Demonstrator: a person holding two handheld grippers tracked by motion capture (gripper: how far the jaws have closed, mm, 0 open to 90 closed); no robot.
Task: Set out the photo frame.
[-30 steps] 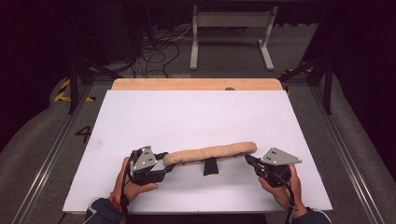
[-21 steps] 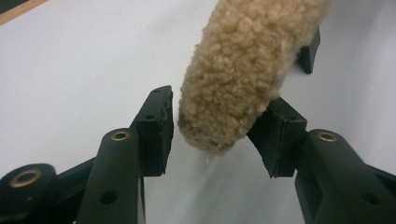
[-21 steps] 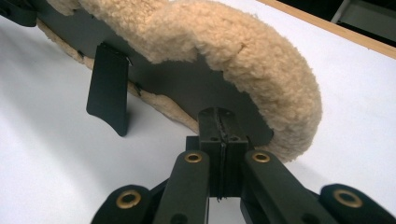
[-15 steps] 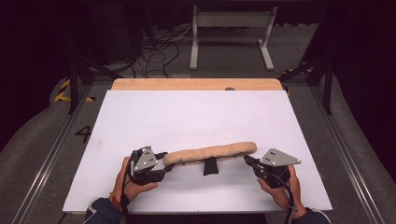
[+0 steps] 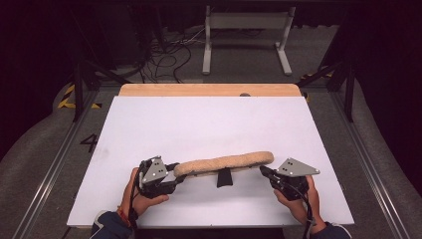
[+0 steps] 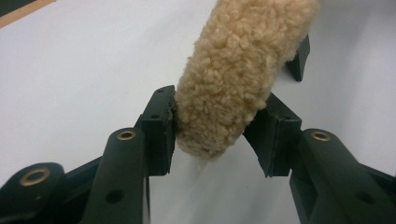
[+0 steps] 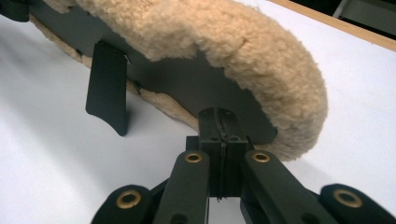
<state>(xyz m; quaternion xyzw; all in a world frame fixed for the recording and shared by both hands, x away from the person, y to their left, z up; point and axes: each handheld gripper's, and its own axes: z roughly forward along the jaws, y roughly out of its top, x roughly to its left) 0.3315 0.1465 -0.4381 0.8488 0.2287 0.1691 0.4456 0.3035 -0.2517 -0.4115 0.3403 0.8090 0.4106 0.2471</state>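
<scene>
Fleece pad [image 5: 224,163] — left gripper [image 5: 175,175] jaws clamped on one end, right gripper [image 5: 263,172] jaws together — no readable writing.

High view from above, facing forward-down; both gripper views close along the jaws, all sharing the fleece pad [image 5: 224,163].

Black tongs [image 7: 219,122] pinched tight on the dark inner edge of a fleecy tan pad [image 7: 261,51] above white table [image 7: 46,154].
</scene>
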